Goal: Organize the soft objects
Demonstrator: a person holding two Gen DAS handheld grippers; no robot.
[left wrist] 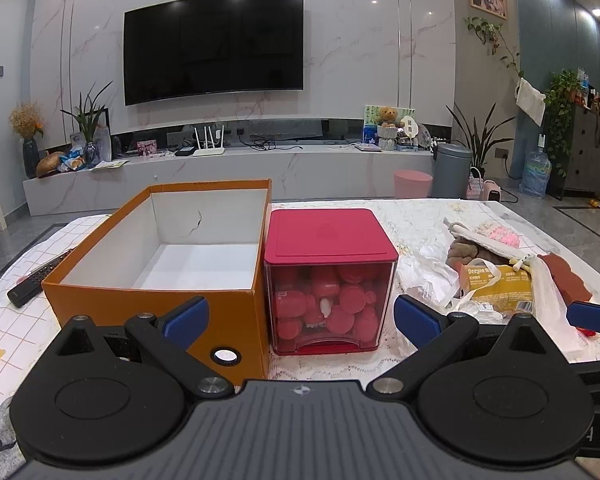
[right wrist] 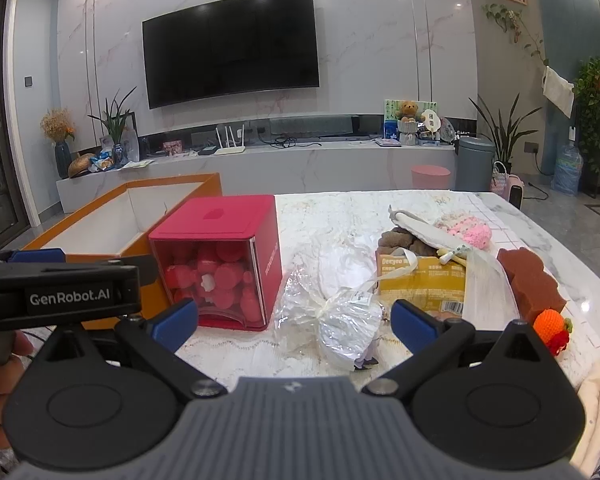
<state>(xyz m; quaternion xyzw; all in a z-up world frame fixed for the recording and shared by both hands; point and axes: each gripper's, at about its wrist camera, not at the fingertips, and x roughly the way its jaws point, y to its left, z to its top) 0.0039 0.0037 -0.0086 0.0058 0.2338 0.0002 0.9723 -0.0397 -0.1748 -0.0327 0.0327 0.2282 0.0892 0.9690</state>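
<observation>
Left gripper: fingers spread wide, holding nothing.
Right gripper: equally wide, empty.
Soft pile: at 1 o'clock from the right gripper, on the table.
Orange box: open, at 11 o'clock.
Advice: probably pinch one item's bulk, not loose plastic.
Unclear: brown plush half buried.

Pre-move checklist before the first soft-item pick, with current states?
1. Left gripper open, holding nothing: ok.
2. Right gripper open, holding nothing: ok.
3. Orange box open on top, no items seen inside: ok.
4. Soft pile reachable: pink knit and brown plush partly under a white pouch: not ok.
5. Path to box: red container stands between pile and box: not ok.
6. Crinkled plastic bag contents: cannot tell.
</observation>
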